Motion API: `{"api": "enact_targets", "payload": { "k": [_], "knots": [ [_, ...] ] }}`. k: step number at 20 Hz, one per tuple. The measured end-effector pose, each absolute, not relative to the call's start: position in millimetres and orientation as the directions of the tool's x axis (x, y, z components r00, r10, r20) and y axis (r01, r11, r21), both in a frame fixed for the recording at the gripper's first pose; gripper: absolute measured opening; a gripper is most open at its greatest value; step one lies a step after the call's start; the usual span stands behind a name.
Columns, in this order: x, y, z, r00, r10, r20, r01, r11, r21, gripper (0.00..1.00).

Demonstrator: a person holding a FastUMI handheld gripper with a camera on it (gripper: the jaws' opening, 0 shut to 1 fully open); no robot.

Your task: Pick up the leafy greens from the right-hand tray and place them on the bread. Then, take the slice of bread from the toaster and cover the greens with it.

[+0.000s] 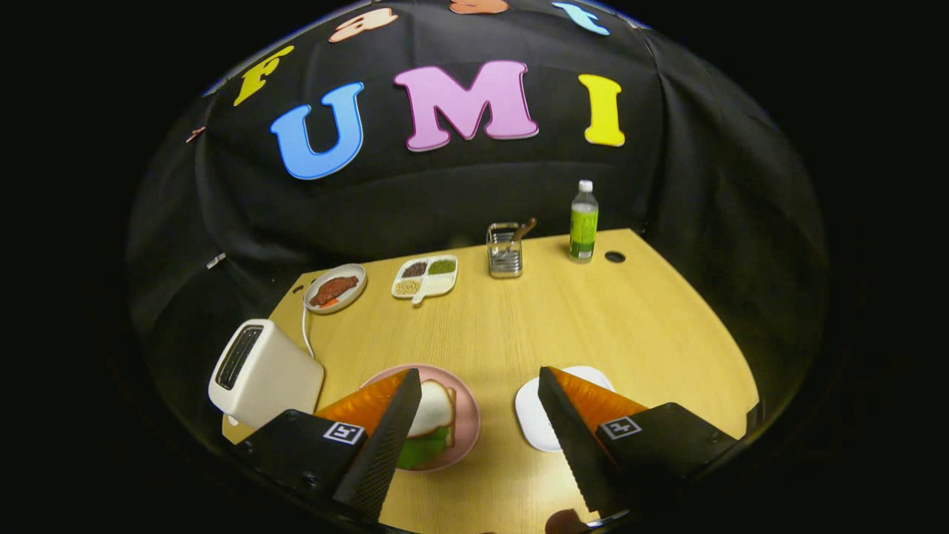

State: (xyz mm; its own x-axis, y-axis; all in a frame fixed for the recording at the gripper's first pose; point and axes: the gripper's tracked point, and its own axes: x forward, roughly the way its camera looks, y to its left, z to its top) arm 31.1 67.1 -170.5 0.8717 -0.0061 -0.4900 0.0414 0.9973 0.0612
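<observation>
The gripper (478, 415) is seen held above a light wooden table (519, 326), its two black fingers with orange backs spread wide apart and nothing gripped between them. Bare tabletop lies in the gap between the fingers.

A pink plate (467, 423) is partly hidden behind the left finger (385, 437). On the plate, a slice of bread (434, 408) is laid over leafy greens (422, 449), whose green edge shows beneath the slice on the near side. A white tray (530, 415) is partly covered by the right finger (574, 437); whatever may lie on its hidden part cannot be told.

A cream toaster (263, 371) is placed to the left of the plate, near the table's edge, with its dark slot facing up and a white cord (305, 334) trailing behind it.

Farther back, a round dish (336, 289) of brownish-red food is set beyond the toaster. Beside it, a white divided dish (426, 277) is filled with dark, green and pale contents in separate compartments. A clear holder (505, 251) with utensils is set further right, and a bottle (583, 222) with a green label is stood upright near the table's far edge, next to a dark round hole (614, 256).
</observation>
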Motion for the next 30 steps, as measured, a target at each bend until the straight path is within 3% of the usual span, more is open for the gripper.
{"api": "enact_targets", "payload": {
  "k": [6, 14, 30],
  "knots": [
    [9.7, 68.8, -47.3, 0.967, -0.019, -0.255, 0.019, 1.000, -0.005, 0.98],
    [-39.2, 76.3, 30.0, 0.997, 0.006, -0.076, -0.008, 1.000, -0.025, 0.98],
    [-46.3, 60.5, 35.8, 0.996, 0.019, -0.083, -0.018, 1.000, 0.013, 0.98]
  ]
}}
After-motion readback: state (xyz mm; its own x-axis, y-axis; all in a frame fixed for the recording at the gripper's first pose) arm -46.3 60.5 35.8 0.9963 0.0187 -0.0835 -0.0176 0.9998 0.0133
